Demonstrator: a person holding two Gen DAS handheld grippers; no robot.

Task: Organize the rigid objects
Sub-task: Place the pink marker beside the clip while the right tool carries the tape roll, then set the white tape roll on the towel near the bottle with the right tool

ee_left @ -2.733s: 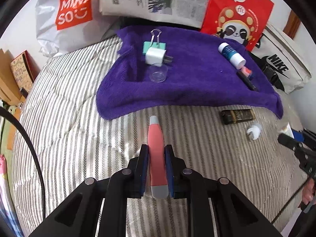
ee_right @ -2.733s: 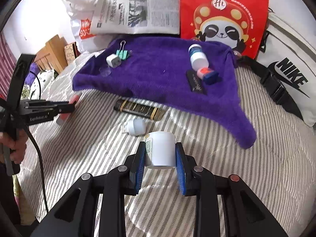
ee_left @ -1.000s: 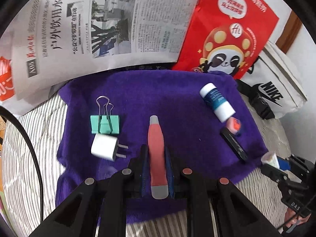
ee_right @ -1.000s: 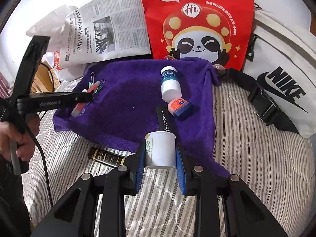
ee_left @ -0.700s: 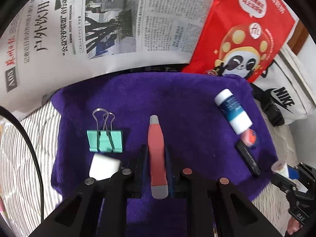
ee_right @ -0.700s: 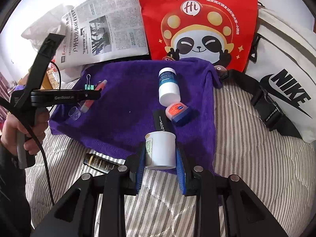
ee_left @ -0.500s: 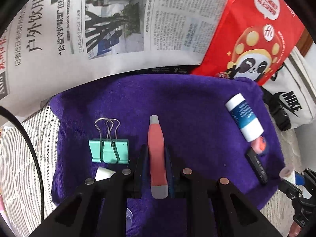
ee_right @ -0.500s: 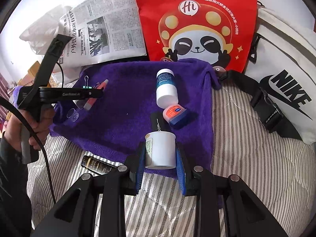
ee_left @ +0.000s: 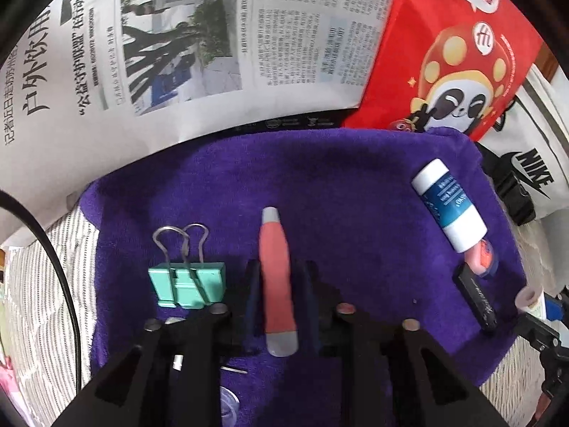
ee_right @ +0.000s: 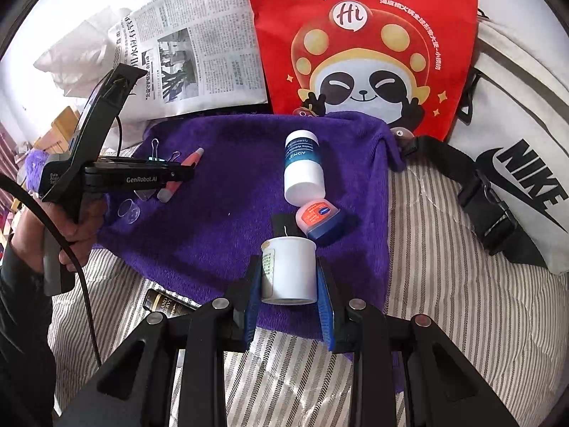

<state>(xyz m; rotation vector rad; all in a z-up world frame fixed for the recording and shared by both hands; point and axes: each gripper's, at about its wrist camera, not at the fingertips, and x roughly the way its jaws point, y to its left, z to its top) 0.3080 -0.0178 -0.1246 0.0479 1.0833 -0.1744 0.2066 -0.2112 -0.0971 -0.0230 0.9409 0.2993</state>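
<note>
Grippers first: the left gripper (ee_left: pixel 279 295) has its jaws drawn narrow around a coral-pink pen-shaped stick (ee_left: pixel 275 277) with grey ends, gripping it near its lower half so the grey tip points forward over the purple towel (ee_left: pixel 348 185). From the right wrist view the same left gripper (ee_right: pixel 185 173) reaches in from the left, with the stick (ee_right: pixel 177 174) slanting down toward the cloth; whether it touches the towel cannot be told. The right gripper (ee_right: pixel 288 284) is closed at a middling width on one small white jar (ee_right: pixel 288 270), upright, with a printed label on its left side, held above the near edge of the purple towel (ee_right: pixel 220 220).

On the towel lie one teal binder clip (ee_left: pixel 187 279) with silver wire handles, just left of the stick; one white-and-blue bottle (ee_left: pixel 448 210) on its side toward the right; one small pink-lidded tin (ee_left: pixel 482 258) touching the bottle's lower end; one flat black bar (ee_left: pixel 474 300) beside the tin; and one clear little cup (ee_right: pixel 128 210) near the left gripper. A white object with metal prongs is mostly hidden under the left gripper's body. One dark bottle with gold lettering (ee_right: pixel 165 304) lies on the striped bedspread (ee_right: pixel 444 284), off the towel's near edge.

Behind the towel stand one newspaper (ee_left: pixel 177 53), one red panda bag (ee_right: pixel 359 46) and one white Nike bag (ee_right: pixel 515 163).
</note>
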